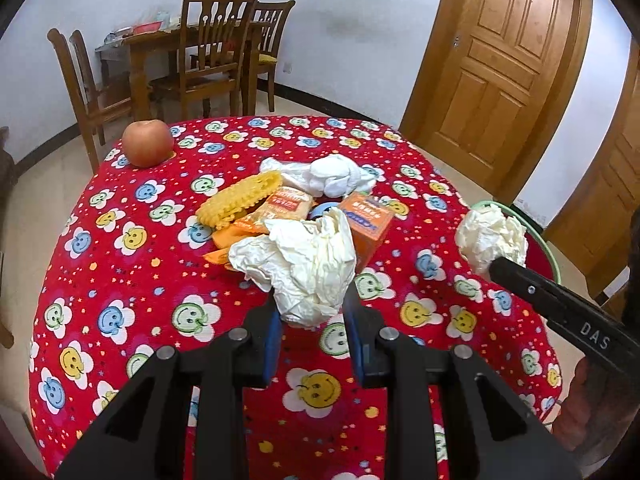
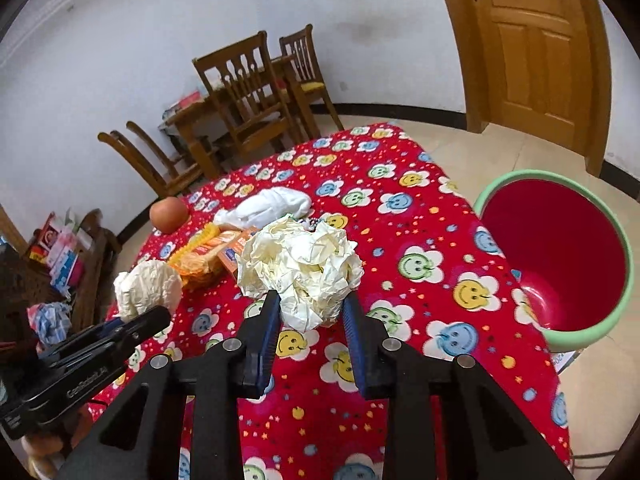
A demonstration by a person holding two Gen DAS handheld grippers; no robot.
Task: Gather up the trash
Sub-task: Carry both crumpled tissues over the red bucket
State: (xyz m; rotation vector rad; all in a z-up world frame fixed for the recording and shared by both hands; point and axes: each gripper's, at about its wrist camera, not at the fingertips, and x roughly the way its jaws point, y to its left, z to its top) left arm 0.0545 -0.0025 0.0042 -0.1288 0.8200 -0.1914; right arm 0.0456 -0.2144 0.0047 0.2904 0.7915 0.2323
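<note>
From my left wrist view, my left gripper (image 1: 312, 320) has its blue-padded fingers (image 1: 273, 334) closed narrowly on a crumpled cream paper ball (image 1: 298, 264), held above the red tabletop with smiley-flower print (image 1: 152, 280). At about three o'clock in that view my right gripper (image 1: 494, 268) comes in from the edge, clamped on a second crumpled cream paper wad (image 1: 491, 236). Through the right wrist camera the same wad (image 2: 298, 268) sits pinched between that gripper's fingers (image 2: 269, 330), above the cloth. At three o'clock there, just off the tabletop's edge, stands the round red bin with a pale green rim (image 2: 560, 256). Still lying on the tabletop toward twelve o'clock from my left gripper are an orange cardboard box (image 1: 366, 220), an orange snack wrapper (image 1: 280, 208), a yellow ruffled piece (image 1: 240, 200) and a white bunched cloth (image 1: 328, 176). A reddish apple (image 1: 147, 143) rests near the far edge at ten o'clock.
</note>
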